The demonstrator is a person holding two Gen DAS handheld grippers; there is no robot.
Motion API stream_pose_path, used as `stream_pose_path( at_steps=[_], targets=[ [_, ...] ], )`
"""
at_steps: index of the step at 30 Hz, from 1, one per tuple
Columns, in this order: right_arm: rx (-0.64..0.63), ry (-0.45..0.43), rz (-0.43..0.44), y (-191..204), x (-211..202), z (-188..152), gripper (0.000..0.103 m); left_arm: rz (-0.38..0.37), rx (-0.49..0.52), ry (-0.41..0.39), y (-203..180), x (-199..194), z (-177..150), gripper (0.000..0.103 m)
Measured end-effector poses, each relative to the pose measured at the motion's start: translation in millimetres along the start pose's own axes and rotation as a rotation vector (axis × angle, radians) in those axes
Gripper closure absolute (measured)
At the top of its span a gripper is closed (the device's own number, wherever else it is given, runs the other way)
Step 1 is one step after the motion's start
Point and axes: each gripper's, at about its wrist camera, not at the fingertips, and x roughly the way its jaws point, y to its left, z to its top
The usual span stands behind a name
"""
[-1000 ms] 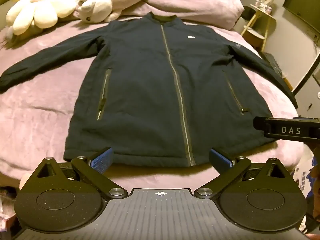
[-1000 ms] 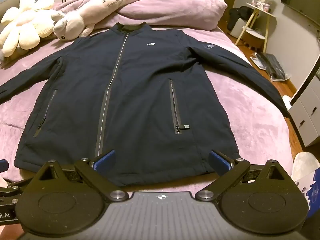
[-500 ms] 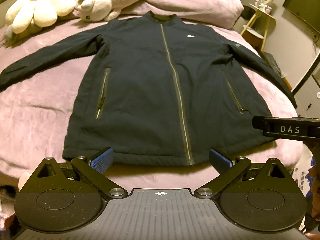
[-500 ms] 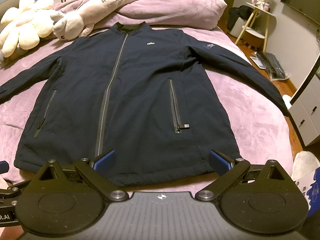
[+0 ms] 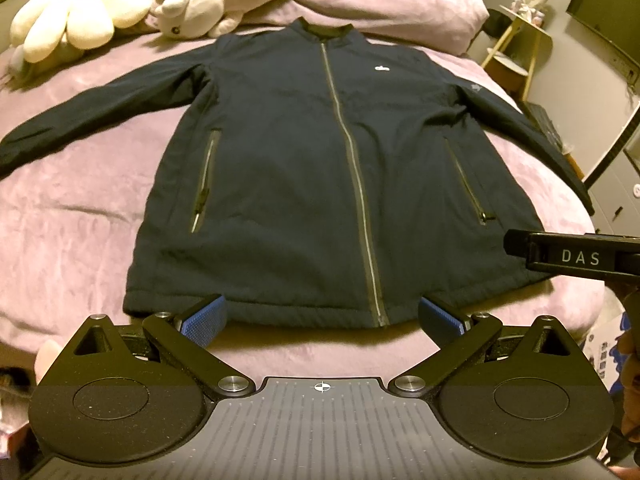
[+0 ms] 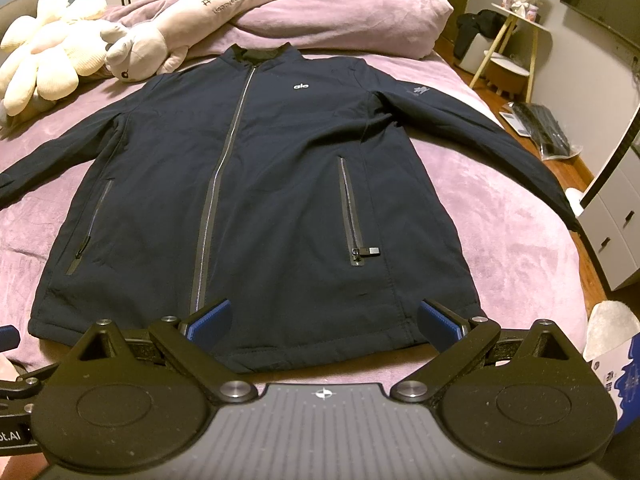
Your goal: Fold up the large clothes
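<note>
Blue ribbed pads tipped both tools, and each pair stood spread wide with nothing between them: the left hand-held gripper (image 5: pixel 322 317) hung just short of the hem near the foot of the main zip, and the right hand-held gripper (image 6: pixel 324 318) hung over the hem on the jacket's right-hand side as seen from the foot of the bed. Neither touched the cloth, as far as the pictures showed.

Beyond them the navy jacket (image 5: pixel 304 184) lay front up and zipped shut on the mauve bed cover (image 5: pixel 72 232), smoothed flat, collar away from the cameras. One sleeve (image 5: pixel 100 108) ran out to the left across the bed; the other sleeve (image 6: pixel 480 136) ran out to the right edge, where its cuff seemed to hang off, though the end was hard to make out.

At the head of the bed sat a cream flower-shaped cushion (image 5: pixel 68 12), a long plush toy (image 6: pixel 168 36) and a heaped mauve quilt (image 6: pixel 340 12).

By my reading the folding had not yet begun: the garment was only spread out, with no crease made. Both sleeves and the body folds were left to do
</note>
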Motion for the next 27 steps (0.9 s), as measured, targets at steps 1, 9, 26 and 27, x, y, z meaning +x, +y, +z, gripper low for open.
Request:
stream_pose_path(
  at_steps=[1,9,26,27],
  targets=[
    [0.0,0.0,0.0,-0.2,0.4,0.7,0.004,0.0,0.0,0.001,0.1,0.3,-0.2,0.0],
    [0.0,0.002,0.001,0.4,1.3,1.0,0.004,0.001,0.0,0.005,-0.4,2.0,-1.1,0.0],
    [0.002,0.003,0.002,0.3,1.1,0.8,0.004,-0.001,-0.003,0.017,0.2,3.2,-1.4,0.0],
    [0.003,0.003,0.002,0.3,1.0,0.8,0.004,-0.001,-0.003,0.017,0.2,3.2,-1.4,0.0]
  ],
)
